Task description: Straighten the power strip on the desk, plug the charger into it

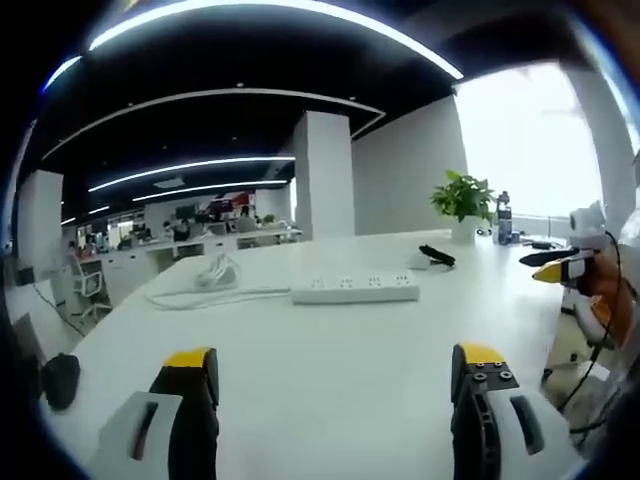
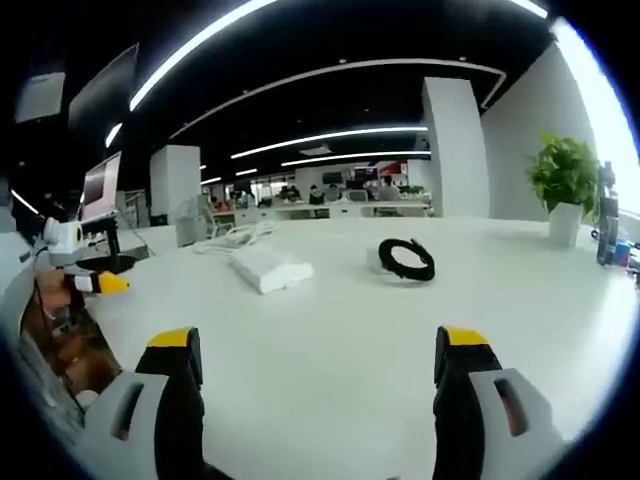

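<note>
Both my grippers hover over the white worktop (image 1: 330, 370), jaws spread wide, nothing between them. Left gripper (image 1: 335, 365) sits low in the left gripper view, yellow-tipped jaws well apart. Right gripper (image 2: 315, 350) is the same in the right gripper view: wide, empty.

Strip (image 1: 355, 287) lies flat on the worktop ahead of the left jaws, mid-distance. Long axis runs across that view, left to right, sockets up. Its white cord (image 1: 215, 293) leaves the left end and runs to a loose bundle (image 1: 213, 270) behind-left. From the right gripper view the strip (image 2: 270, 268) shows end-on, long axis running away from me and slightly leftward, cord bundle (image 2: 232, 238) at its far end.

Charger (image 2: 405, 260), with a coiled black cable, rests on the worktop to the right of the strip in the right gripper view, near but apart from it. In the left gripper view the charger (image 1: 435, 258) is just past the strip's right end, not touching. Which way its prongs face, cannot tell.

Plant (image 1: 463, 203) in a white pot stands at the far edge near the window, a bottle (image 1: 503, 218) beside it. Black mouse (image 1: 60, 380) sits at the worktop's left edge. The other gripper comes in at the right border of the left gripper view and at the left border of the right gripper view.
</note>
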Demonstrator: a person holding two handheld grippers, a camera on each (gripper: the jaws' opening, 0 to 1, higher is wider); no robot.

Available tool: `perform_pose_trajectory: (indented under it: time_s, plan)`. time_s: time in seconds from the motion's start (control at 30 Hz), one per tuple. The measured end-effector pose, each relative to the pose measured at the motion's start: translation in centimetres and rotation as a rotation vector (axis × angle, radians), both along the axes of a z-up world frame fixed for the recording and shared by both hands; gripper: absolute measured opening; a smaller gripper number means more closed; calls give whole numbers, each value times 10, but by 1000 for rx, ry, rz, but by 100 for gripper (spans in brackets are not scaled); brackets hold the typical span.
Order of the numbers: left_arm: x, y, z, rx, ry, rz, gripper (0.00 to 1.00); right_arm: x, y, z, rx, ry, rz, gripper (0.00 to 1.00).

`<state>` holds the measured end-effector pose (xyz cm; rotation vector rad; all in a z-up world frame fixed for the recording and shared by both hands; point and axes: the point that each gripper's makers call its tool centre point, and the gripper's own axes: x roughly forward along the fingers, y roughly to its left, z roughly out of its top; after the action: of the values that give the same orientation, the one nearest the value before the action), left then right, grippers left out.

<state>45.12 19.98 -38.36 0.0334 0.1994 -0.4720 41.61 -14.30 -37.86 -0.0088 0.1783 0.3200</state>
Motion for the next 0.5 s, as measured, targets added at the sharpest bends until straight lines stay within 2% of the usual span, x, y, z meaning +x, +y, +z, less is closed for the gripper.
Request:
perform_pose_trajectory:
  time_s: [0.13, 0.3, 0.5]
  plan:
    - [8, -2, 2, -8, -1, -11, 99, 8, -2, 7, 5, -20, 0, 96]
    - [22, -3, 12, -14, -31, -19, 99, 20, -2, 17, 22, -50, -3, 96]
    - [39, -3, 19, 1, -60, -34, 98, 37, 4, 24, -19, -82, 16, 98]
